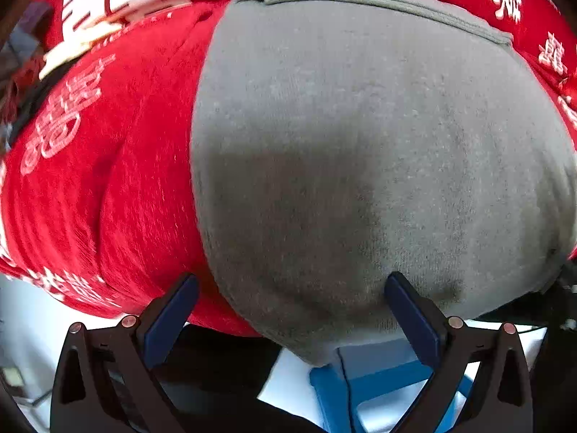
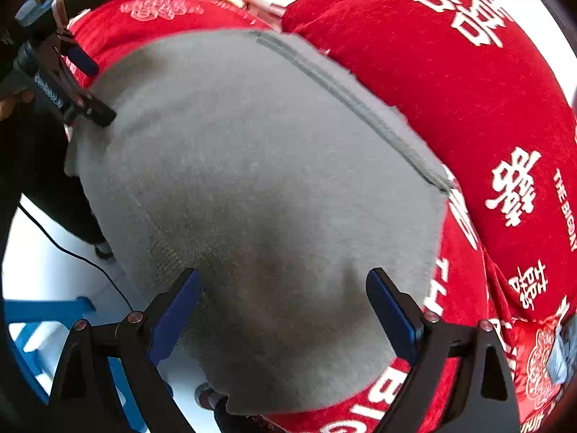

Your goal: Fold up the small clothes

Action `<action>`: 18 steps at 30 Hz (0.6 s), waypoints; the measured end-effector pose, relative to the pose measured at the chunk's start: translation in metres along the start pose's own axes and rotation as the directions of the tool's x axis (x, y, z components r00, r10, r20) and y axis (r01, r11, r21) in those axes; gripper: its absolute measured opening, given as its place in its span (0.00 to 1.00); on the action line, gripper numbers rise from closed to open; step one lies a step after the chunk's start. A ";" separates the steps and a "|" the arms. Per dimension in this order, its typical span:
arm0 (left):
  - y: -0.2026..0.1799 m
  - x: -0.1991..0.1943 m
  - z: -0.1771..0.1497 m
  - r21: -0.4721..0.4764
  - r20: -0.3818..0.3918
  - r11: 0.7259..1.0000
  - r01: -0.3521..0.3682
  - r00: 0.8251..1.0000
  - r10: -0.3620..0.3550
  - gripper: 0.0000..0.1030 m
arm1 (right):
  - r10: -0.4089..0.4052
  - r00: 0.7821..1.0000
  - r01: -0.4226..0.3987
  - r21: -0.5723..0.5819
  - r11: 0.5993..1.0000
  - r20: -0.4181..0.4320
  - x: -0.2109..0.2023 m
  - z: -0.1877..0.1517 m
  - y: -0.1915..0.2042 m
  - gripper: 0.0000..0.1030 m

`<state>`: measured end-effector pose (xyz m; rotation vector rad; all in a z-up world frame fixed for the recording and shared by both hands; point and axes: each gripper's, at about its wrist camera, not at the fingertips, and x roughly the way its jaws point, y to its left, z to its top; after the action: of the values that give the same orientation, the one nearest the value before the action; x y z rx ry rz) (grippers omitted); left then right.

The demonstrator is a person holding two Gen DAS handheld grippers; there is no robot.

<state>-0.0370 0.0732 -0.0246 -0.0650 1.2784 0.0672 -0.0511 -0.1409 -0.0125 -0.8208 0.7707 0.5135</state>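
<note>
Grey knit garment [image 1: 342,137] lies flat on the red printed cloth [image 1: 119,180], soft, light, limp, likely to sag; both left gripper [image 1: 292,288] and right gripper [image 2: 283,285] open at its near edge, best pinched at hem corners.

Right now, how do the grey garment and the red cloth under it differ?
The grey garment is plain, with one stitched seam; the red cloth carries white printed characters. The grey garment lies on top, the red cloth spreads beneath it and beyond its edges. Both look like soft, napped fabric.
</note>
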 end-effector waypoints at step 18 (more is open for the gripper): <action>0.024 0.016 -0.024 -0.508 -0.019 0.847 0.155 0.981 -0.191 1.00 | 0.388 0.922 -0.247 0.737 0.630 -0.023 0.003 -0.091 -0.105 0.84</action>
<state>-0.0571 0.0957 -0.0472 -0.6427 1.2909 0.2464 -0.0157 -0.2748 -0.0076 0.0348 1.1975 0.3931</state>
